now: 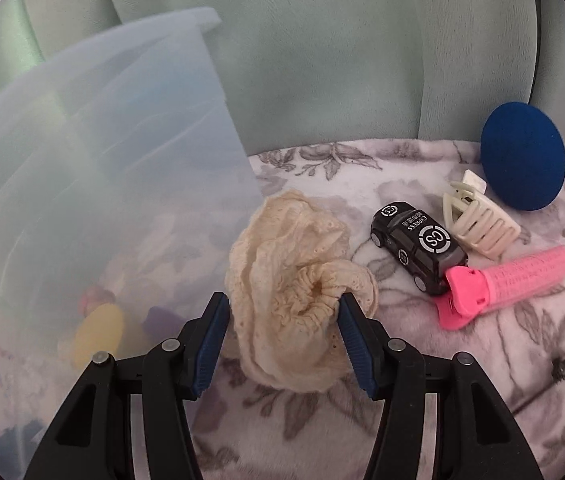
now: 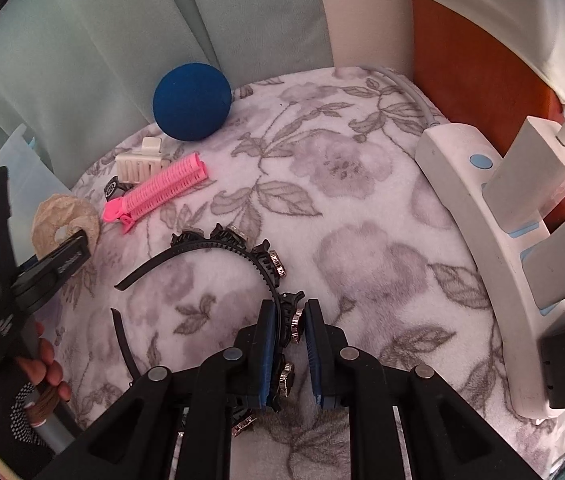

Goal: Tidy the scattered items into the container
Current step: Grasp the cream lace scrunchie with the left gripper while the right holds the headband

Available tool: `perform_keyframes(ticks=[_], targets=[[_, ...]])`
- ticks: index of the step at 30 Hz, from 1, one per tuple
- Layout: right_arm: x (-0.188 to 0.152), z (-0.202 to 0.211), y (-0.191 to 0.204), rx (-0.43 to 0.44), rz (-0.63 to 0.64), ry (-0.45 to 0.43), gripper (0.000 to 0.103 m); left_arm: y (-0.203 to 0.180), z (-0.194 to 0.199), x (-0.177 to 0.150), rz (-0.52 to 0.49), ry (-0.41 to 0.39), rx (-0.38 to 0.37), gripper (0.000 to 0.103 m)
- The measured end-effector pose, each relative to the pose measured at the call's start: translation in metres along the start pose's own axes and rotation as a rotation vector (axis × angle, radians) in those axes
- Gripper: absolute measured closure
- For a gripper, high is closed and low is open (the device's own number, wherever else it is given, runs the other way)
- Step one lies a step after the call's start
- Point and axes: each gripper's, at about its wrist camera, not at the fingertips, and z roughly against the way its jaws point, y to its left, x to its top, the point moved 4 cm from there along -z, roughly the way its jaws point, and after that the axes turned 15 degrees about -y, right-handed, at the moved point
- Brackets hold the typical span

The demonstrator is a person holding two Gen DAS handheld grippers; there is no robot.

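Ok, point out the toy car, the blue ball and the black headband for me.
toy car (image 1: 418,246), left wrist view, on its black roof.
blue ball (image 2: 191,103), right wrist view, middle of its face.
black headband (image 2: 218,245), right wrist view, on the toothed band's upper curve.

The left gripper (image 1: 282,336) has its 2 blue-padded fingers (image 1: 356,340) on either side of a cream lace scrunchie (image 1: 294,296) that lies on a grey floral blanket (image 1: 322,420); the right pad touches the fabric, while the left pad stands just clear of it. Left of the gripper rises a translucent plastic container (image 1: 102,180), with blurred yellow and purple shapes showing through its wall. Ahead and to the right lie a black toy car (image 1: 418,248), a cream claw clip (image 1: 478,216) just beyond it, a pink hair clip (image 1: 502,280) touching the car's near end, and a blue ball (image 1: 522,160) farthest off.
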Motion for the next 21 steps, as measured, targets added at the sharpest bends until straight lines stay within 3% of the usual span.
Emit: perform_keyframes(ticks=[4,9,12,21], targets=[[0.0,-0.002,0.001,0.001,0.006,-0.007,0.083,-0.002,-0.006,0.002,0.0,-0.014,-0.007,0.048],[0.001,-0.005,0.003,-0.007,0.021,-0.018,0.08,-0.001,-0.014,0.004,0.005,-0.023,-0.008,0.071],[0.001,-0.006,0.005,-0.017,0.04,-0.024,0.08,0.001,-0.01,0.004,0.012,-0.034,-0.019,0.079],[-0.002,0.001,0.001,-0.017,0.006,-0.038,0.085,-0.004,0.02,-0.01,-0.025,-0.026,-0.153,0.082]])
